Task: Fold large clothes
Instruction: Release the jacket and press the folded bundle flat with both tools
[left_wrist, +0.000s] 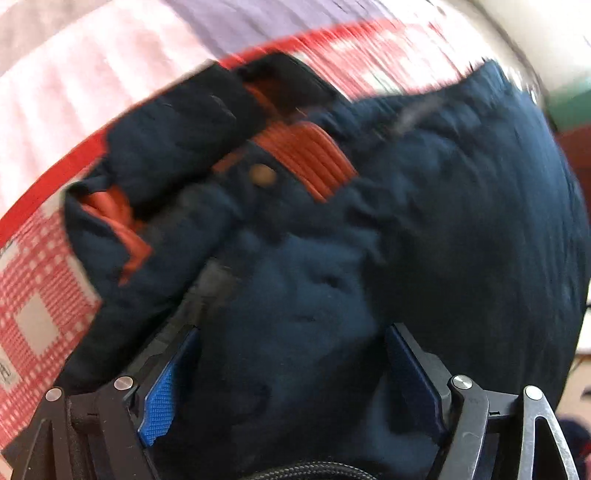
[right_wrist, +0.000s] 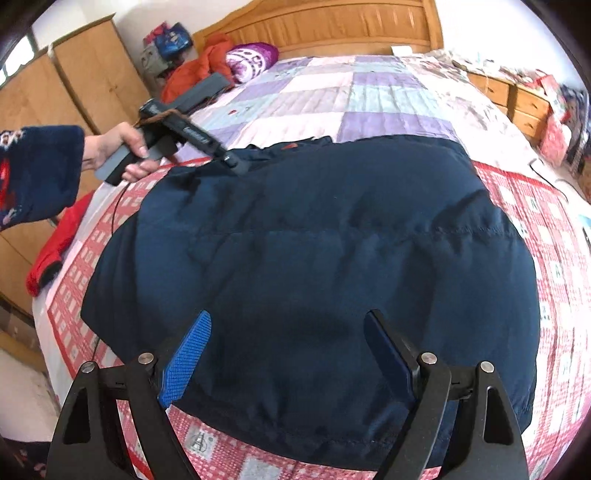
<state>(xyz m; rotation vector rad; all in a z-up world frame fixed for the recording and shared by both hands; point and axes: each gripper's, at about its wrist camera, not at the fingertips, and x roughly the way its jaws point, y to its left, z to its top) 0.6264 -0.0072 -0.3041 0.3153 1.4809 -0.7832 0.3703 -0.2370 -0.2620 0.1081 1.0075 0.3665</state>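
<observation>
- The navy padded jacket (right_wrist: 314, 258) lies spread flat over the red-and-white checked cover (right_wrist: 535, 229) on the bed (right_wrist: 369, 96), its hem towards the right wrist camera and its collar end towards the wooden headboard (right_wrist: 332, 26)
- In the blurred left wrist view the jacket's orange lining (left_wrist: 306, 158) shows at the collar, with a small round snap (left_wrist: 262, 175) just beside it; a folded dark flap lies over part of the lining
- The right tool (right_wrist: 284, 332) hangs over the hem end of the jacket with its jaws spread wide; nothing sits between its blue pads (right_wrist: 188, 362), and whether the tips touch the cloth cannot be told
- The left tool (left_wrist: 291, 343) points steeply down at the collar end of the jacket, jaws wide apart; jacket fabric bulges between them, but the pads do not press on it
- From the right wrist view the left tool (right_wrist: 236, 164) is held by a hand (right_wrist: 118, 151) in a dark patterned sleeve (right_wrist: 37, 173), its tip at the far left corner of the jacket
- Left of the jacket a red garment (right_wrist: 55, 243) hangs off the bed edge; beyond it stands a wooden wardrobe (right_wrist: 85, 74)
- Past the jacket, near the headboard, lie an orange garment (right_wrist: 199, 70) and a purple rolled blanket (right_wrist: 251, 59); right of the jacket stands a cluttered wooden drawer unit (right_wrist: 517, 99)
</observation>
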